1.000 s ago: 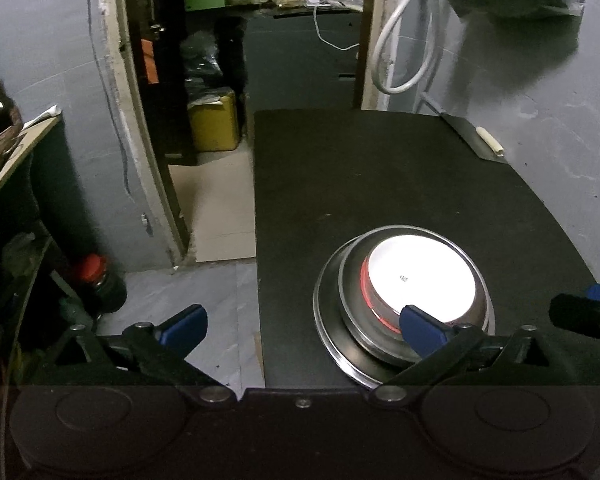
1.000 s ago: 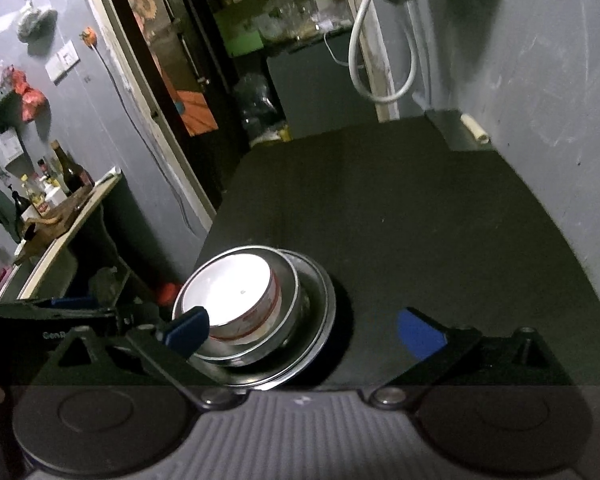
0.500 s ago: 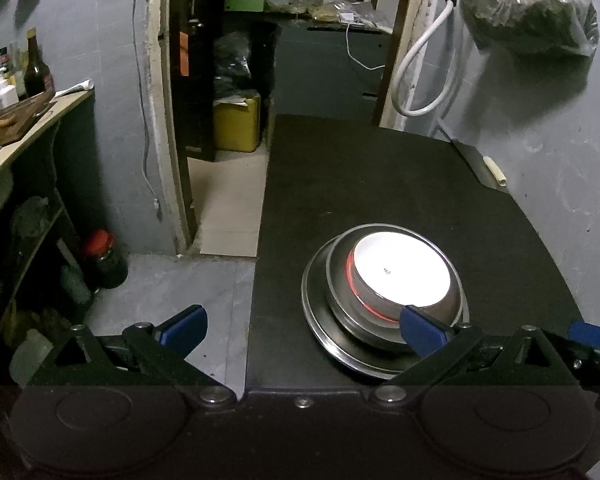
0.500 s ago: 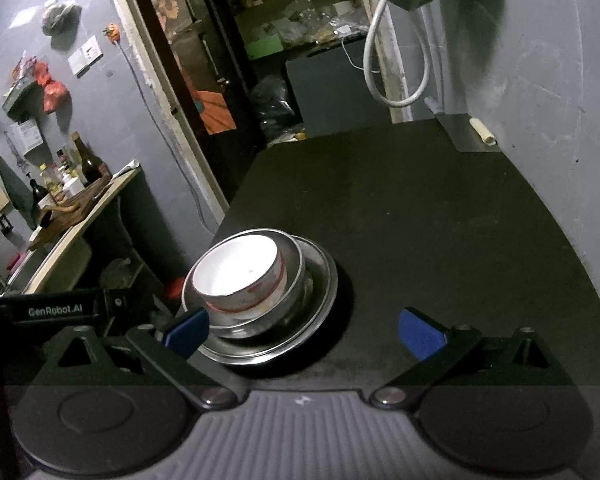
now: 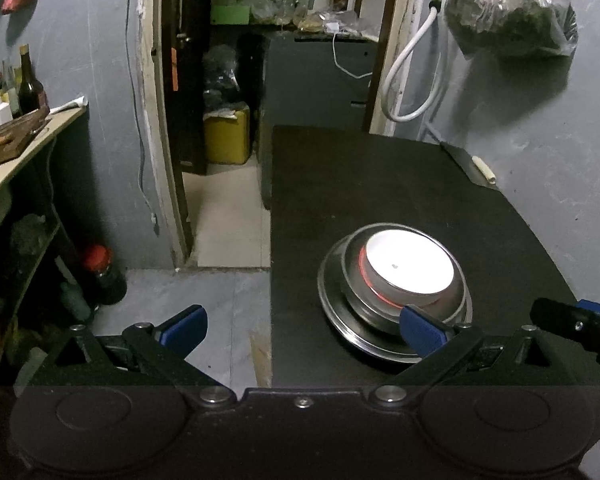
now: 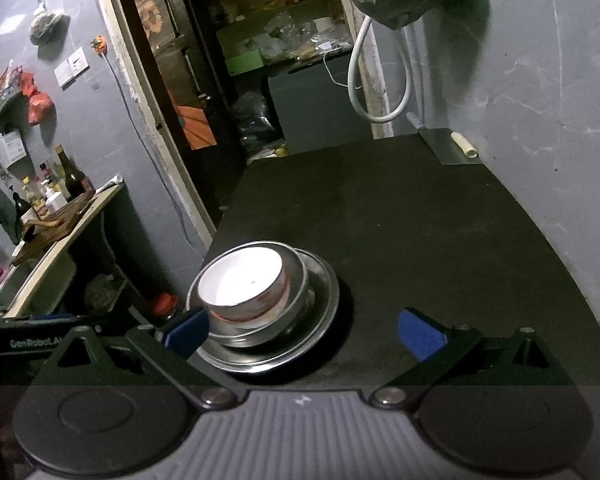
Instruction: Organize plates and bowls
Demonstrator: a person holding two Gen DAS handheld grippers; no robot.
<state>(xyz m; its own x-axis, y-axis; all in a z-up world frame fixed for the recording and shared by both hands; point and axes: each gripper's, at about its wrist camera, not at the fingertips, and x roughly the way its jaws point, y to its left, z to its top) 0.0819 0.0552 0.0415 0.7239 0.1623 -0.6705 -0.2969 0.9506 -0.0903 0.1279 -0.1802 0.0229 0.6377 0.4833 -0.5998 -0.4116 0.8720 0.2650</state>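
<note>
A white bowl with a red band sits inside a steel bowl, which rests on a steel plate, stacked near the front left of the black table. The stack also shows in the right wrist view: white bowl, steel bowl, plate. My left gripper is open and empty, held above and in front of the stack, its right fingertip over the plate's rim. My right gripper is open and empty, just right of the stack.
A steel scraper with a pale handle lies at the table's far right by the grey wall. A white hose and a hanging bag are on the wall. A shelf with bottles stands left; a doorway is behind.
Both grippers have drawn back and risen from the stack, so it looks smaller and farther. Both stay open. The stack has not moved.
</note>
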